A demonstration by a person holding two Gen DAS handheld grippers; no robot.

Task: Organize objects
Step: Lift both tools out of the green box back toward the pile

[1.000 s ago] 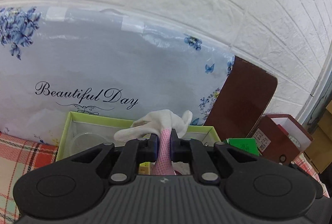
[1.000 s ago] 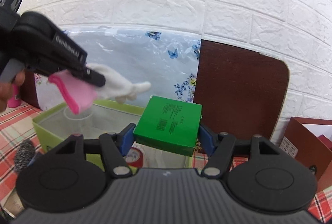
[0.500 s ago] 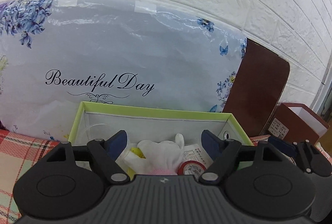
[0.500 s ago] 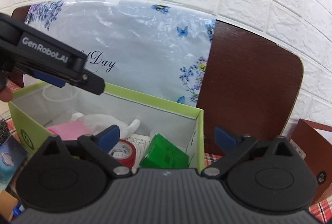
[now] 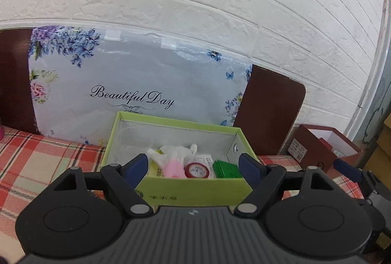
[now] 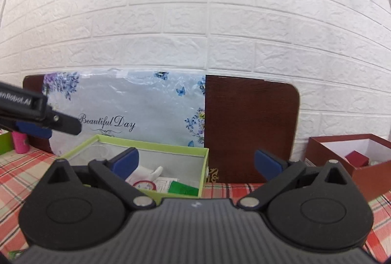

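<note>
A lime-green open box (image 5: 193, 188) stands on the plaid tablecloth and shows in the right wrist view too (image 6: 204, 166). Inside lie a white-and-pink glove (image 5: 174, 157), a red tape roll (image 5: 196, 170) and a small green box (image 5: 226, 168); the right wrist view shows the glove (image 6: 149, 172), roll (image 6: 144, 185) and green box (image 6: 183, 189). My left gripper (image 5: 194, 167) is open and empty, back from the box's near wall. My right gripper (image 6: 196, 162) is open and empty, right of the box. The left gripper's fingers (image 6: 63, 123) show at the left of the right wrist view.
A floral "Beautiful Day" bag (image 5: 136, 90) and a dark brown board (image 6: 249, 127) lean on the white brick wall behind the box. A maroon open box (image 6: 347, 161) sits at the right. A pink bottle (image 6: 20, 142) stands at far left.
Both grippers opened and dropped the glove and the green box into the lime-green box. Both have since pulled back and away from it, jaws wide.
</note>
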